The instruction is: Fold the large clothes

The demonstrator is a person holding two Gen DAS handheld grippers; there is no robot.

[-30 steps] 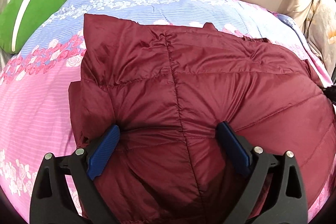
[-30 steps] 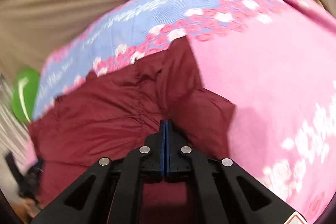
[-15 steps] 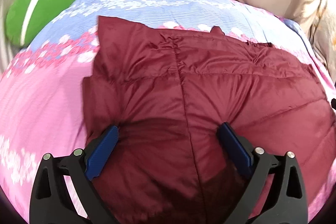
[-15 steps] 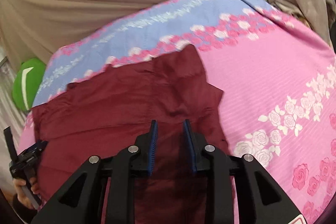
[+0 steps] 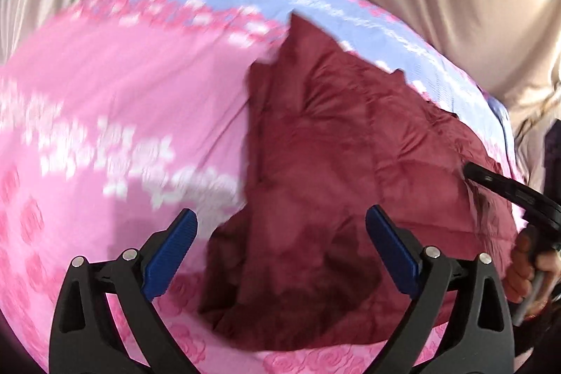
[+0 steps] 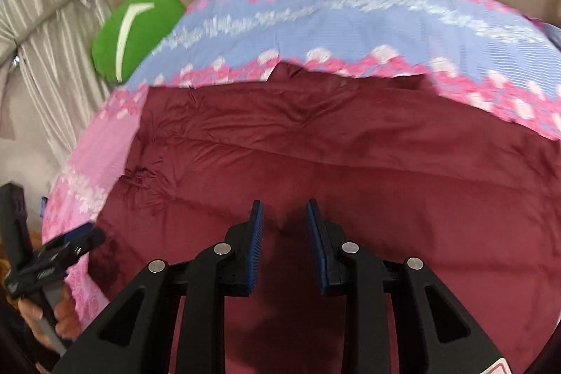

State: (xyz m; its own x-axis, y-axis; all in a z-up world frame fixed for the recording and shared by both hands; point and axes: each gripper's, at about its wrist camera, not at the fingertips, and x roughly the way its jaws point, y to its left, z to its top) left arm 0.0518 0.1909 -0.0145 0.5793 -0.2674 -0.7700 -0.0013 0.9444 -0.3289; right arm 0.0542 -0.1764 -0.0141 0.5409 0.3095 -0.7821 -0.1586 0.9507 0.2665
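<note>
While both hand-held grippers gape, jacket [image 6: 350,170] lies flat

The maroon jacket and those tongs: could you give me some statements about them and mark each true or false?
1. The maroon jacket lies on a floral bedspread. True.
2. The left tongs are clamped on the jacket. False: they are wide open, holding nothing.
3. The right tongs are partly open. True.
4. A yellow pillow sits beyond the bed. False: the green pillow is there.
</note>
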